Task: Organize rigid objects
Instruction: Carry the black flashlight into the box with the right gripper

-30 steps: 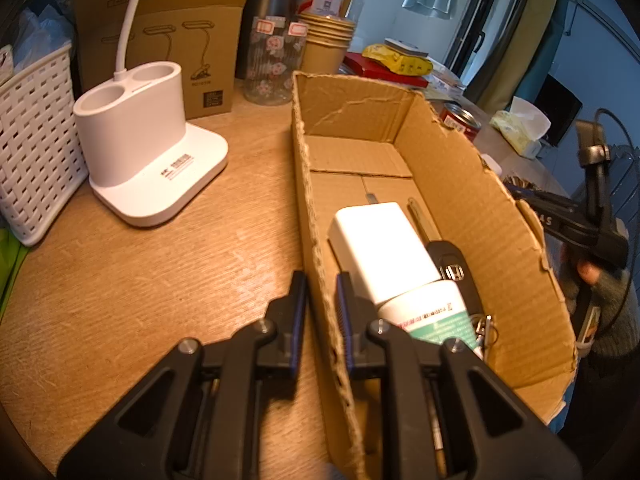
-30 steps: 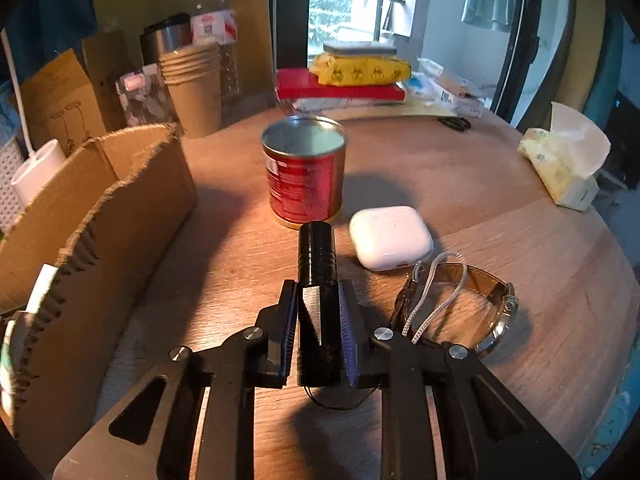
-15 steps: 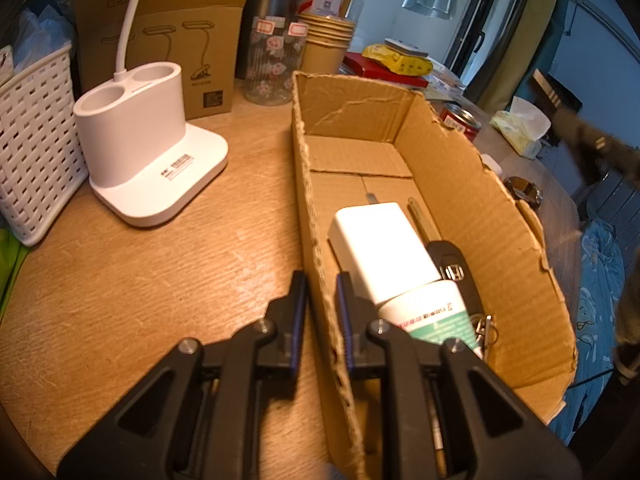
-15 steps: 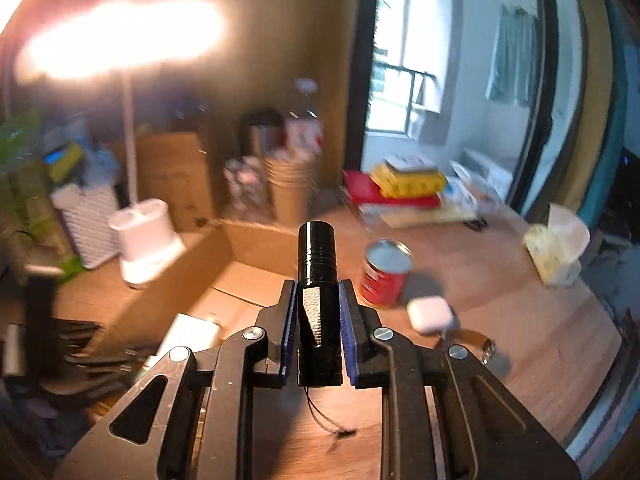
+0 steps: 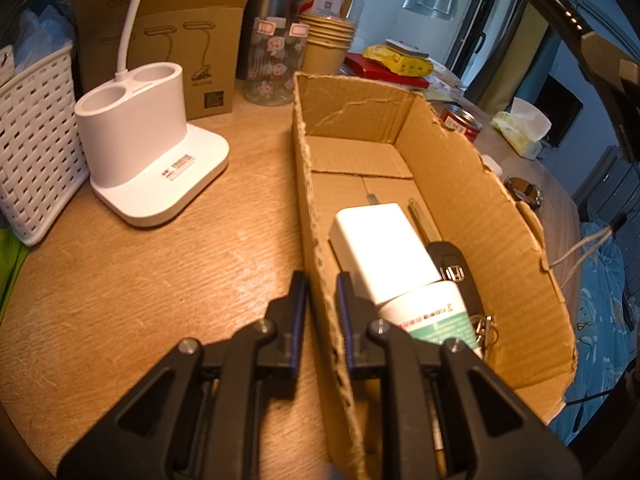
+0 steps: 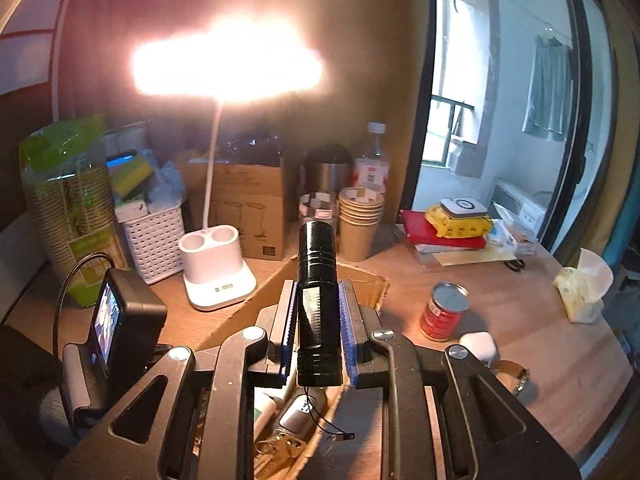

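Observation:
My left gripper [image 5: 322, 280] is shut on the near left wall of an open cardboard box [image 5: 480, 208] on the wooden table. The box holds a white charger block [image 5: 380, 248], a car key [image 5: 456, 268] with a key ring, and a white and green tube [image 5: 432, 316]. My right gripper [image 6: 319, 292] is shut on a black flashlight [image 6: 318, 300] and holds it high above the box [image 6: 364, 284], whose key and tube show under the jaws. A red can [image 6: 442, 312], a white earbud case [image 6: 478, 344] and a watch [image 6: 512, 376] lie on the table to the right.
A white lamp base [image 5: 148, 160] and a white basket [image 5: 32, 152] stand left of the box. A brown carton [image 5: 160, 40], a flask, a glass and paper cups [image 5: 326, 44] line the back. Books [image 6: 444, 232] and a tissue pack [image 6: 580, 292] sit at the right. The lit lamp head [image 6: 228, 64] glares overhead.
My right gripper has lifted the flashlight from the table by the can and carried it up and left over the box. My left gripper has not moved.

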`<state>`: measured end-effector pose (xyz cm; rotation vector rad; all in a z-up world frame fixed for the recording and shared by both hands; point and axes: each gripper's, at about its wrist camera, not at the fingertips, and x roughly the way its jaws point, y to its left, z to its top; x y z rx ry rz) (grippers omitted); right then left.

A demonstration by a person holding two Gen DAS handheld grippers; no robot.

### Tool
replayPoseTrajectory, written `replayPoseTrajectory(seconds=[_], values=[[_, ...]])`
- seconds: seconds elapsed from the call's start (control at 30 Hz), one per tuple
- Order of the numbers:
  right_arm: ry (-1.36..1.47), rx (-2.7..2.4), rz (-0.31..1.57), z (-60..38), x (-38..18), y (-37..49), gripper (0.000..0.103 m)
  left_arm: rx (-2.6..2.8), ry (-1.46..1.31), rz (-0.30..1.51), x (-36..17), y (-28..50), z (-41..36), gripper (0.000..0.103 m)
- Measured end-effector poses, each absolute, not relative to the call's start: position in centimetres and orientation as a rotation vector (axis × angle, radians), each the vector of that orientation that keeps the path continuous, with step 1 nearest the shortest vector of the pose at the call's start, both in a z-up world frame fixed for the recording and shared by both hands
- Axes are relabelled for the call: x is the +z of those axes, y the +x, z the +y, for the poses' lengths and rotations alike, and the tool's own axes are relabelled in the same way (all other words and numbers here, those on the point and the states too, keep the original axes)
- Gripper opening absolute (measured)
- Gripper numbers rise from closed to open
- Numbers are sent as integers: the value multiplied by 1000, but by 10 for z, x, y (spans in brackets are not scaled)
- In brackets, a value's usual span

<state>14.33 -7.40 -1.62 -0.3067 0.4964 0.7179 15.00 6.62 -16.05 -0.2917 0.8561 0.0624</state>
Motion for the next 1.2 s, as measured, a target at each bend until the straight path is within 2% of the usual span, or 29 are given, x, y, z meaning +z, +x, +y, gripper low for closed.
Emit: replayPoseTrajectory(seconds=[0.9, 1.2], values=[[-312, 719, 729, -54, -93, 187, 22, 62, -291, 857, -160, 150, 67, 16], [-352, 677, 750, -53, -108, 192, 22, 62, -291, 856, -161, 150, 66, 16]])
